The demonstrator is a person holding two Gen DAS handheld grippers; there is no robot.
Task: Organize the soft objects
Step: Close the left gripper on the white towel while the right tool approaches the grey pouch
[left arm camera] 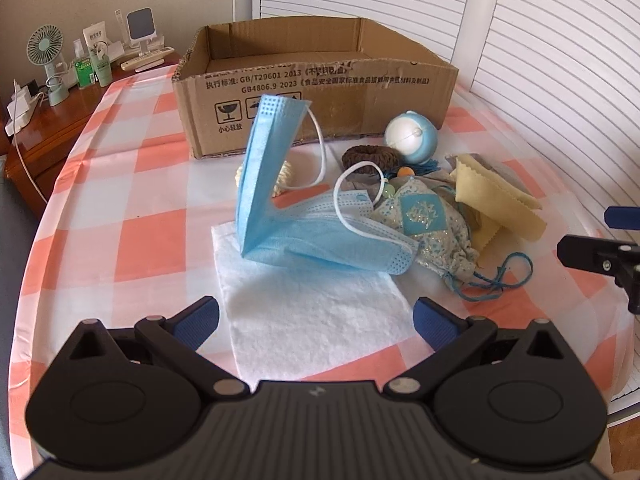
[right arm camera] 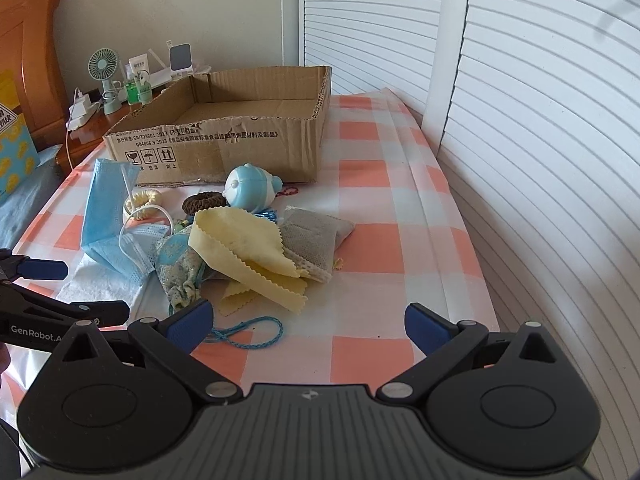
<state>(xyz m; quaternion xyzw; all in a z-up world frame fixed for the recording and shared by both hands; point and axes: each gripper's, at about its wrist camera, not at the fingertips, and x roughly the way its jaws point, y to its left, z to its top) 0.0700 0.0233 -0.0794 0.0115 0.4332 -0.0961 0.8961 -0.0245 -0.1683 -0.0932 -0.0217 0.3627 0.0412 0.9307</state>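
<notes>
A pile of soft things lies in front of an open cardboard box [left arm camera: 320,92] [right arm camera: 224,148]. A blue face mask [left arm camera: 280,208] [right arm camera: 108,216] stands folded on a white cloth [left arm camera: 312,308] [right arm camera: 100,280]. Beside it are a patterned blue drawstring pouch [left arm camera: 428,224] [right arm camera: 180,268], a yellow cloth [left arm camera: 492,196] [right arm camera: 248,252], a grey sachet [right arm camera: 316,240], a brown hair tie [left arm camera: 372,156] [right arm camera: 204,202], a cream hair tie [right arm camera: 146,198] and a blue-white ball toy [left arm camera: 412,136] [right arm camera: 250,188]. My left gripper [left arm camera: 316,320] [right arm camera: 64,288] is open just before the white cloth. My right gripper [right arm camera: 308,324] [left arm camera: 600,236] is open, near the yellow cloth.
The table has a pink and white checked cover [left arm camera: 120,200] [right arm camera: 372,240]. White louvred doors [right arm camera: 520,120] stand close on the right. A wooden nightstand [left arm camera: 52,120] at the left holds a small fan [left arm camera: 44,52], bottles and chargers.
</notes>
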